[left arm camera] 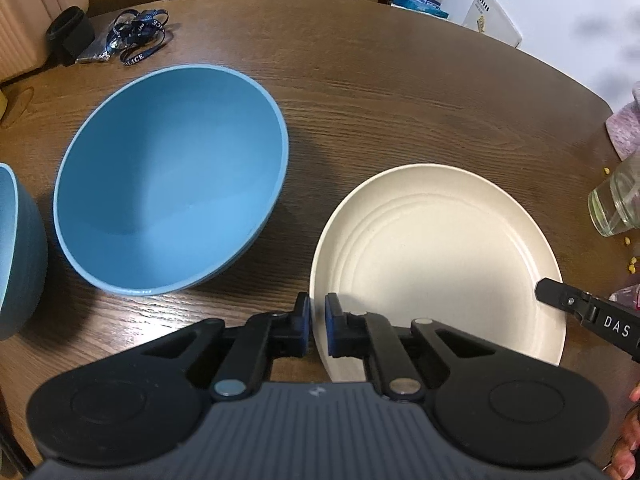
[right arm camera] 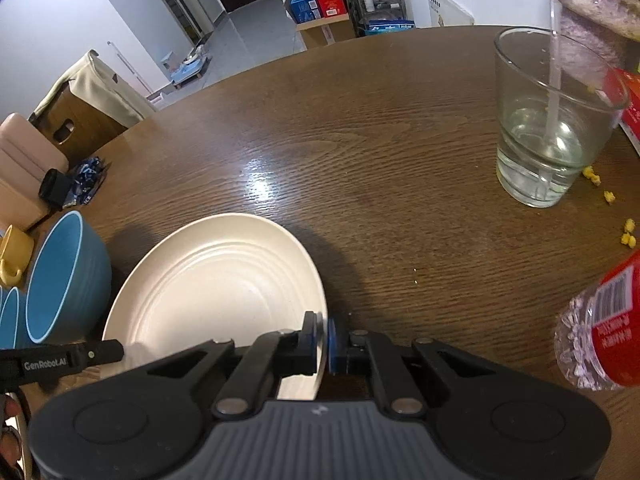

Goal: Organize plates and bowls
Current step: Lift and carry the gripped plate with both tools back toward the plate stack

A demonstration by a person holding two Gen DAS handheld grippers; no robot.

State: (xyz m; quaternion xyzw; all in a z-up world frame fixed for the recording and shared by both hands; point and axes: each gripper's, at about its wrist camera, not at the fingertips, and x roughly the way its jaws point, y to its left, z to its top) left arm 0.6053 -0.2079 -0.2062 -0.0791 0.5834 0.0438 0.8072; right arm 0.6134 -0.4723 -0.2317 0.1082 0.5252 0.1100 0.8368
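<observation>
Left wrist view shows our left hand-held gripper (left arm camera: pixel 317 326) pinched nearly closed on the rim of the cream plate (left arm camera: pixel 440 264) at about its 8 o'clock edge, while the right hand-held gripper (right arm camera: pixel 320 340) clamps the opposite rim at roughly 4 o'clock. The plate lies on the desk (left arm camera: pixel 380 80), just beside the large blue bowl (left arm camera: pixel 172 212), which sits at its 10 o'clock; a second blue bowl (left arm camera: pixel 16 248) stands further left. To lift well, we judge that both hands should rise together and keep the plate level, since a thin rim can slip from either grip. We should steer clear of the glass of water (right arm camera: pixel 552 120) at 2 o'clock and the plastic bottle (right arm camera: pixel 600 332) at 3 o'clock.
</observation>
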